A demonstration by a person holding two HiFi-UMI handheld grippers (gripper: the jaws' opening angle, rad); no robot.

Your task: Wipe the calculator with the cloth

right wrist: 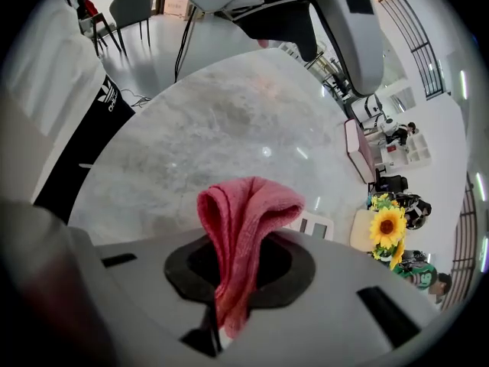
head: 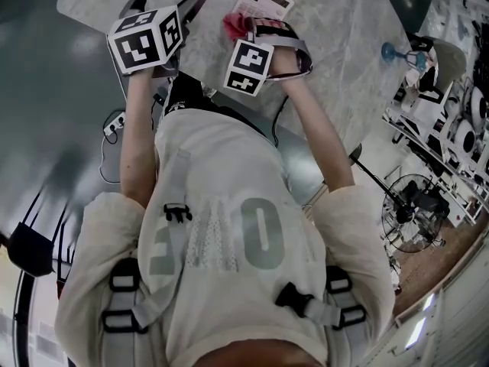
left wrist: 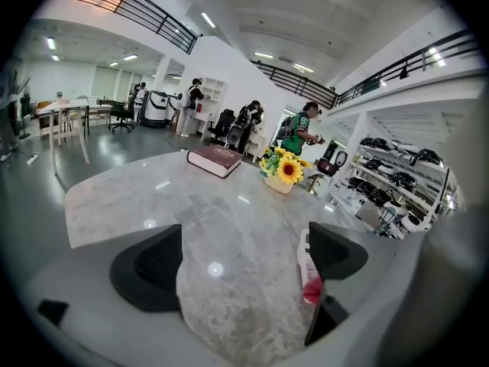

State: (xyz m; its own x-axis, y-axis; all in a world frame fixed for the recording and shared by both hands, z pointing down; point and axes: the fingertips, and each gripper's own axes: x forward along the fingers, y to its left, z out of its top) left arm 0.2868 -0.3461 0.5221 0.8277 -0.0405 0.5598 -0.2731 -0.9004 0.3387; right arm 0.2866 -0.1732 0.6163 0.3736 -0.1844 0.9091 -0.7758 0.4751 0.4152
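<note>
The right tongs are clamped on a folded pink cloth. It stands up out of the closed jaws in a loose loop, with a tail hanging down through them. The left tongs are spread wide, with only bare marble worktop between them.

The calculator lies flat on the worktop. In the head view it is at about one o'clock from the cloth and just beyond it. In the left gripper view it shows as a pale sliver at three o'clock, partly behind that side's jaw. Cloth and calculator are close, but I cannot tell whether they touch. My reading is that the wipe is about to begin rather than under way.

The main risk is the calculator itself. It looks light, the marble looks slick, and nothing pins it down, since the left tongs are open and off at its nine o'clock. A firm stroke would likely push or spin it instead of cleaning it.

The cloth is also caught in a narrow pinch and its loop is floppy. If the tongs come down too steeply, the hard jaw tips could meet the keys before the fabric does. Drag against the keys could also tug the cloth out of the grip.

The book and the sunflowers, at twelve o'clock in the left gripper view, are well apart from the work.
</note>
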